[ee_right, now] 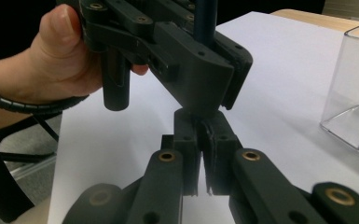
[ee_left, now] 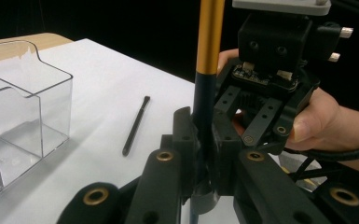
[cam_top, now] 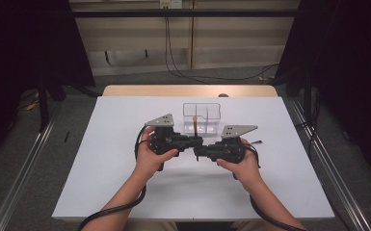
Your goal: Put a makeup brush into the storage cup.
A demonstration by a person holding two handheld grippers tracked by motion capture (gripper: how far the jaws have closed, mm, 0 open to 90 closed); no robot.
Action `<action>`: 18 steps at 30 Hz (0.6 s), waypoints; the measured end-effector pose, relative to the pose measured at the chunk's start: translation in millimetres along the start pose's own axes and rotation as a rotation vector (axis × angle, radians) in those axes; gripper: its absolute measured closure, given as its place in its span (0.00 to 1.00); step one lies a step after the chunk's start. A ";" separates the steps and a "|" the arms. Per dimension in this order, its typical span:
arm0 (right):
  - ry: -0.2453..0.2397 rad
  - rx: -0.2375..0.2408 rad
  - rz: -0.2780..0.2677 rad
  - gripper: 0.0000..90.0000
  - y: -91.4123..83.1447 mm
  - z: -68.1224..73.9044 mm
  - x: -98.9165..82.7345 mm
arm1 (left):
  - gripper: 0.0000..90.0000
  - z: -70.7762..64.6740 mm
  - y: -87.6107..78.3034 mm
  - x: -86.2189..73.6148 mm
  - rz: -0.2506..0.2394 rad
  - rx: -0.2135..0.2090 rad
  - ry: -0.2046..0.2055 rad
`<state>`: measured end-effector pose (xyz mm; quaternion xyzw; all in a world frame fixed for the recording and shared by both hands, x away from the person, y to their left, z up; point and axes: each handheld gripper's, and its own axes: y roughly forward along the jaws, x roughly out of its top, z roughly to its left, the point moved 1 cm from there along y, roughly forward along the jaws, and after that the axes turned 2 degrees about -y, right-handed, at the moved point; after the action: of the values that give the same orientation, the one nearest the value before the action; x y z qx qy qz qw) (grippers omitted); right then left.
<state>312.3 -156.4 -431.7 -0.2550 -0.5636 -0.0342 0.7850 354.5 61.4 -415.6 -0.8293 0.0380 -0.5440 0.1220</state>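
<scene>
A thin stick [cam_top: 194,126] with a gold upper part [ee_left: 210,37] and a dark blue lower shaft [ee_right: 204,18] stands upright above the middle of the white table. My left gripper [cam_top: 196,142] reaches in from the left. Its jaws [ee_left: 204,140] are shut on the dark shaft. My right gripper [cam_top: 198,153] comes from the right. Its jaws [ee_right: 200,135] are shut, and their tips sit directly under the left jaws, in line with the shaft. The left jaws hide the contact there.
A clear plastic box [cam_top: 201,107] with dividers stands just behind the grippers; it is at the left in the left gripper view [ee_left: 28,93]. A thin black brush [ee_left: 135,126] lies flat on the white table [cam_top: 125,183] beside the box. Both forearms enter from the near edge.
</scene>
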 end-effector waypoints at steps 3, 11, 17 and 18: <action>0.013 0.006 -0.010 0.94 1.3 0.2 -0.6 | 0.93 -0.9 0.6 -0.5 -0.007 0.005 0.008; 0.007 0.003 -0.015 0.91 1.9 1.7 -0.9 | 0.93 -1.5 -1.4 0.6 -0.004 0.013 0.018; -0.010 -0.035 -0.034 0.74 -5.3 1.9 -0.4 | 0.93 -0.6 -6.9 2.0 -0.017 0.025 0.025; -0.009 -0.039 -0.043 0.70 -7.3 1.0 -0.5 | 0.93 -0.4 -7.8 2.0 -0.019 0.028 0.025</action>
<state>308.8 -162.5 -429.3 -0.2582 -0.5719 -0.0608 0.7762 354.4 68.5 -411.7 -0.8208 0.0240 -0.5562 0.1281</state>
